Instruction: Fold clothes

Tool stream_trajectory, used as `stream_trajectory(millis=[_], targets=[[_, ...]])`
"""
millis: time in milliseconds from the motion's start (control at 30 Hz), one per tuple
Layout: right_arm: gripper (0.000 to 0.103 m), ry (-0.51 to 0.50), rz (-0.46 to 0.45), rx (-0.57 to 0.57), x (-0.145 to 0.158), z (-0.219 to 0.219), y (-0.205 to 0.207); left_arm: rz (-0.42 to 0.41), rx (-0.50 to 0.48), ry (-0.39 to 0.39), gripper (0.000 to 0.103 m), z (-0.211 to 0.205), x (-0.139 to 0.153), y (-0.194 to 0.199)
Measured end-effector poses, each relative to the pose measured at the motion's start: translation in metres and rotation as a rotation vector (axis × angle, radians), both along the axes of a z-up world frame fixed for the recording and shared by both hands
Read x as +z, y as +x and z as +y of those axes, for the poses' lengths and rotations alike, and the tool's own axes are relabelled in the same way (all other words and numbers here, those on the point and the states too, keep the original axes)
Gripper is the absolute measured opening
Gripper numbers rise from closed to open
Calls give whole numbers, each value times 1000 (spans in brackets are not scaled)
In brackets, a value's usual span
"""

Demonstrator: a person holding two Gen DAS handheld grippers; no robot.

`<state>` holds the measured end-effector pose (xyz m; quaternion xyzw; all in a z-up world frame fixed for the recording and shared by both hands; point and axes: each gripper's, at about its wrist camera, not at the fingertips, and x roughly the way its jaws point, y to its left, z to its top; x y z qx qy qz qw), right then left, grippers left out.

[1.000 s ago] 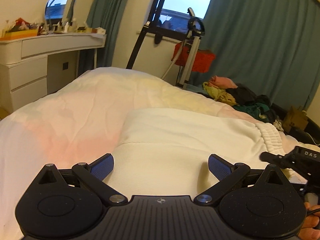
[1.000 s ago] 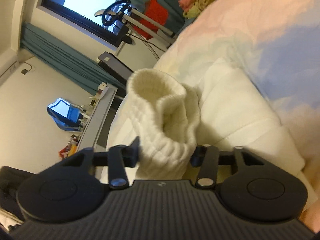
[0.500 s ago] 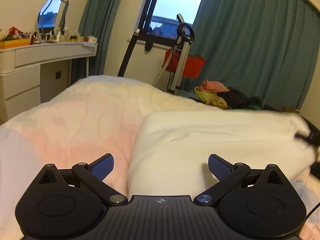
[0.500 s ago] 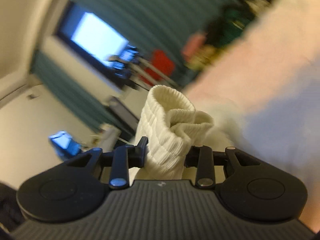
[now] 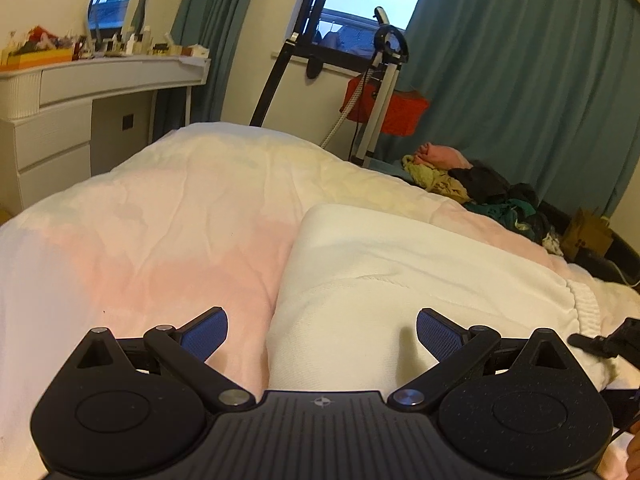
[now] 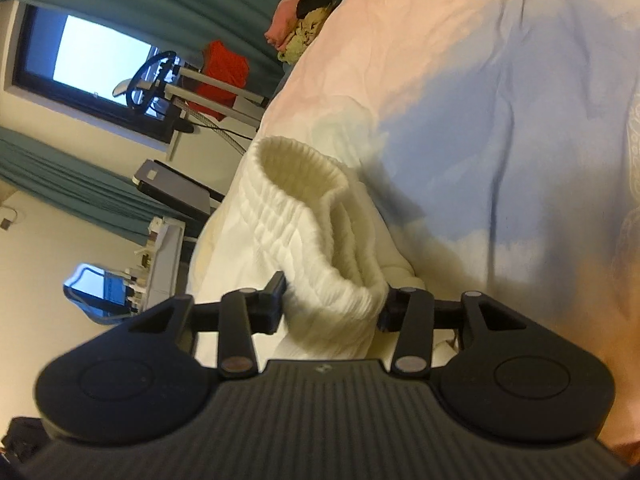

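Left wrist view: left tongs (image 5: 322,334) spread wide, pinching nothing, hovering over the near edge of the cream garment (image 5: 400,280) on the bed (image 5: 160,208). Garment running rightward from there, long axis across the view, ribbed waistband (image 5: 586,308) at its far right end, next to the right tongs (image 5: 600,342). Clothes pile (image 5: 480,188) well beyond, nothing in the way.

Right wrist view: right tongs (image 6: 334,300) opening, waistband (image 6: 320,240) bunched between, pads seemingly touching. Right hand nearer.
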<state>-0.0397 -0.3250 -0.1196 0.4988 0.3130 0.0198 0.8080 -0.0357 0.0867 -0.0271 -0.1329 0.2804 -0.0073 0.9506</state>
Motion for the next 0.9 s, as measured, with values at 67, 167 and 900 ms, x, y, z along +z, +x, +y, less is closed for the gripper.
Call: stream_trajectory(millis=[67, 167, 900], targets=[[50, -19, 6, 9, 1, 1, -1, 3, -2, -4, 102, 0, 0, 0], [67, -134, 29, 18, 8, 8, 3, 8, -5, -8, 102, -1, -1, 0], [95, 16, -266, 127, 21, 7, 2, 64, 14, -72, 101, 7, -10, 4]])
